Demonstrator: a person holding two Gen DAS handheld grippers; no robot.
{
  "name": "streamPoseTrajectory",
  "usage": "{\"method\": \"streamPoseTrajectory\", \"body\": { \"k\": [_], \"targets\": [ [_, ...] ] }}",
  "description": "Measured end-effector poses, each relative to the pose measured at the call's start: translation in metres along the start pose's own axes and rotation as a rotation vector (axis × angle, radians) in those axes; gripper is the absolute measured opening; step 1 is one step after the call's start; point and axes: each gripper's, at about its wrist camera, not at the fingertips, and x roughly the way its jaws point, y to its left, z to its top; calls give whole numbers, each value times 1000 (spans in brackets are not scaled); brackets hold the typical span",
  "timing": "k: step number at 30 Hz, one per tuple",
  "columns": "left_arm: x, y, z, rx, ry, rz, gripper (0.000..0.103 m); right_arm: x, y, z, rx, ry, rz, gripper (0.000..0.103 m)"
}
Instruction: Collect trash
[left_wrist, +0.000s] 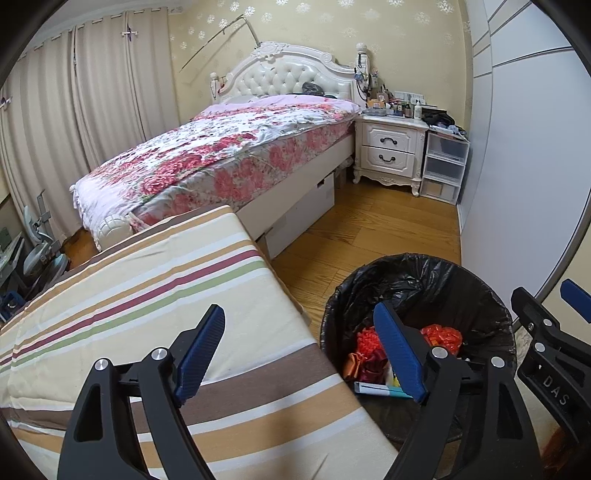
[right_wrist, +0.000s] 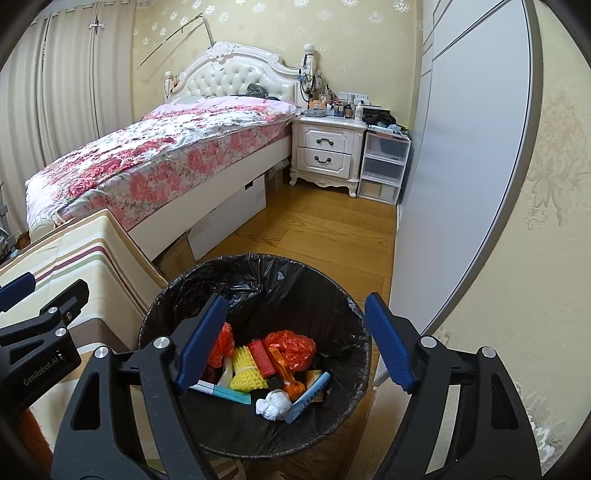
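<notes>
A round bin lined with a black bag (right_wrist: 255, 284) stands on the wood floor; it also shows in the left wrist view (left_wrist: 424, 277). Inside lie several pieces of trash: an orange bag (right_wrist: 291, 349), yellow foam netting (right_wrist: 245, 373), a crumpled white tissue (right_wrist: 275, 404), a red roll (right_wrist: 258, 354) and blue-white packets (right_wrist: 308, 400). My right gripper (right_wrist: 295, 343) is open and empty, directly above the bin. My left gripper (left_wrist: 303, 354) is open and empty, over the edge of a striped cloth surface (left_wrist: 147, 288), left of the bin.
A bed with a floral cover (left_wrist: 221, 155) stands behind. A white nightstand (left_wrist: 388, 147) and plastic drawers (left_wrist: 443, 166) sit at the back. A grey wardrobe door (right_wrist: 461, 166) runs along the right. Wood floor (right_wrist: 314, 229) lies between bed and wardrobe.
</notes>
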Motion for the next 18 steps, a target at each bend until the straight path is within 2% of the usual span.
{"method": "streamPoseTrajectory", "body": {
  "k": [8, 18],
  "targets": [
    [-19, 12, -5, -17, -31, 5, 84, -14, 10, -8, -31, -15, -3, 85],
    [-44, 30, -11, -35, -60, 10, 84, -31, 18, -13, -33, -24, 6, 86]
  ]
}}
